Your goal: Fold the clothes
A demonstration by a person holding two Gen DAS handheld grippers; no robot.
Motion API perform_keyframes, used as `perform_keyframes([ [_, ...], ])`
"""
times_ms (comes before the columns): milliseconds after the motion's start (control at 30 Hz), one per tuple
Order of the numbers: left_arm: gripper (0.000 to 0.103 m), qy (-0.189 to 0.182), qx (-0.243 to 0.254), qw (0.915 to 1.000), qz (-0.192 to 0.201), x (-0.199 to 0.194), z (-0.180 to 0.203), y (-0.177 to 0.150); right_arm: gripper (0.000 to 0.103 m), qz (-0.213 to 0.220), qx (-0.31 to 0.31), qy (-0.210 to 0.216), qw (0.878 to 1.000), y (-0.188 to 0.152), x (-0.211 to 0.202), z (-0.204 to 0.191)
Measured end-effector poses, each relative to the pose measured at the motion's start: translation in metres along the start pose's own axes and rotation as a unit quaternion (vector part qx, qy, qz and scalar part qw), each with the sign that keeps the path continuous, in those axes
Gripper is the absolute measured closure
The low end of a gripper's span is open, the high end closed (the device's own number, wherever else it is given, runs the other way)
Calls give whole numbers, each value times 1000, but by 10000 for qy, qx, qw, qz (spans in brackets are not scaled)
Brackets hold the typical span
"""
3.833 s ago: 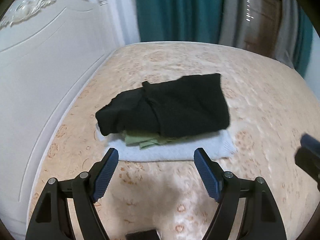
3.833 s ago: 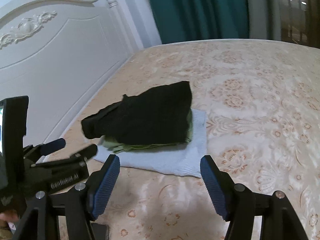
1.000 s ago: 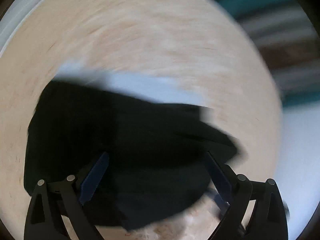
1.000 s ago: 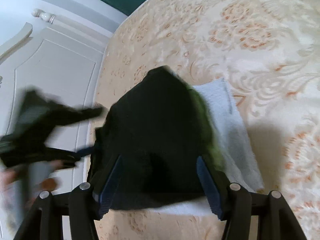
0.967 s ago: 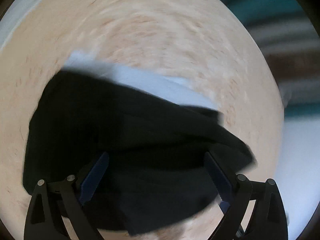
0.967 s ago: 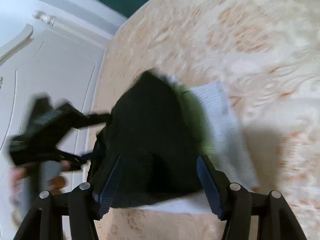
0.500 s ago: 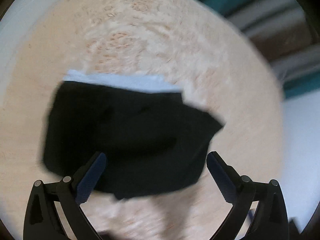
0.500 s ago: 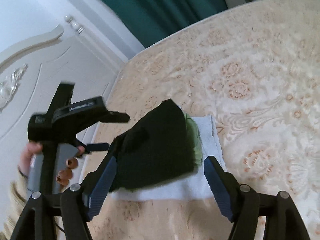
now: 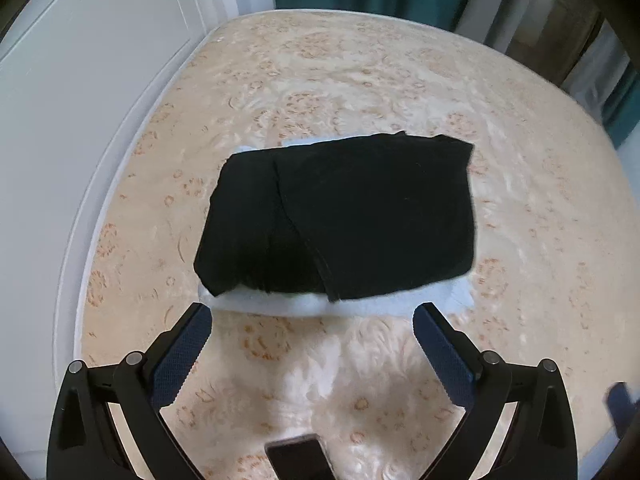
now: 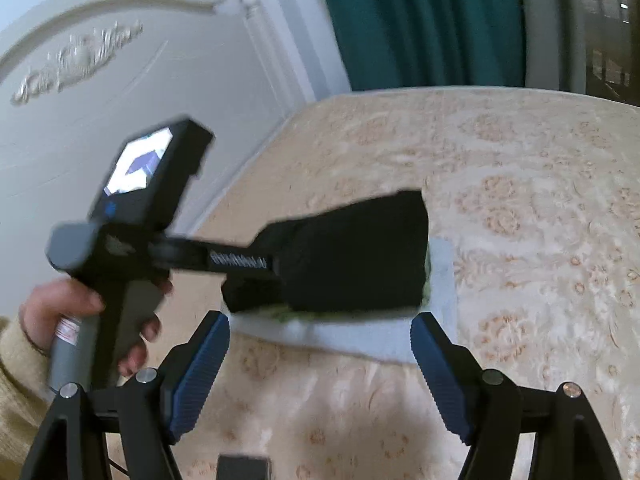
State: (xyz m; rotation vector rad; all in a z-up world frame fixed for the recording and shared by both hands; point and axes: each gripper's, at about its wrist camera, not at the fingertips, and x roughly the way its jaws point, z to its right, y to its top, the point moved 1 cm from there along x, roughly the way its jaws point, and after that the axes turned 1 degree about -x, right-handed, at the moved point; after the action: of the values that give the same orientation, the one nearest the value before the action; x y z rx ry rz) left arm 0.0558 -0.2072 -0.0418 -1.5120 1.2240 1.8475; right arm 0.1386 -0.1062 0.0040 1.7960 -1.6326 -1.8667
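Observation:
A folded black garment (image 9: 340, 216) lies on top of a stack on the bed, over a light blue folded cloth (image 9: 360, 306). In the right wrist view the black garment (image 10: 356, 256) covers a green cloth (image 10: 280, 314) and the light blue cloth (image 10: 372, 336). My left gripper (image 9: 312, 344) is open and empty, just short of the stack's near edge. My right gripper (image 10: 320, 352) is open and empty, also short of the stack. The left gripper's body (image 10: 132, 208) shows in the right wrist view, held by a hand beside the stack.
The bed has a beige floral cover (image 9: 360, 88). A white headboard (image 10: 100, 80) stands at the left. Teal curtains (image 10: 420, 20) hang behind the bed. The bed's edge (image 9: 92, 216) runs down the left.
Both grippers have pulled back from over the stack and levelled out. The black garment lies flatter and squarer on the stack than before. Both grippers stay open.

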Motion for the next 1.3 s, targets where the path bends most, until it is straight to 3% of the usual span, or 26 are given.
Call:
perform_keyframes([
  [167,0,-292,-150,9980,543,-11,-2,-16,21,143,-171,-208,9995,-12,0,-14],
  [300,0,-516,-563,9899,1196,-7,-14,-27,21,272,-116,-261,9992,-18,6,-12],
  [400,0,-276,-742,9822,1702,-3,-26,-42,21,419,-80,-208,9989,-16,12,-8],
  [500,0,-155,-695,9778,1970,4,-32,-57,21,569,26,-147,9983,-15,17,-5],
  [667,0,-57,-417,9817,1859,25,-30,-66,21,692,110,-121,9975,-23,17,-2],
  [900,0,-257,-334,9824,1822,29,-25,-74,21,840,331,-232,9956,-34,13,7],
  [1300,0,-308,-186,9819,1861,30,-17,-84,21,710,-100,-455,9964,-43,22,-7],
])
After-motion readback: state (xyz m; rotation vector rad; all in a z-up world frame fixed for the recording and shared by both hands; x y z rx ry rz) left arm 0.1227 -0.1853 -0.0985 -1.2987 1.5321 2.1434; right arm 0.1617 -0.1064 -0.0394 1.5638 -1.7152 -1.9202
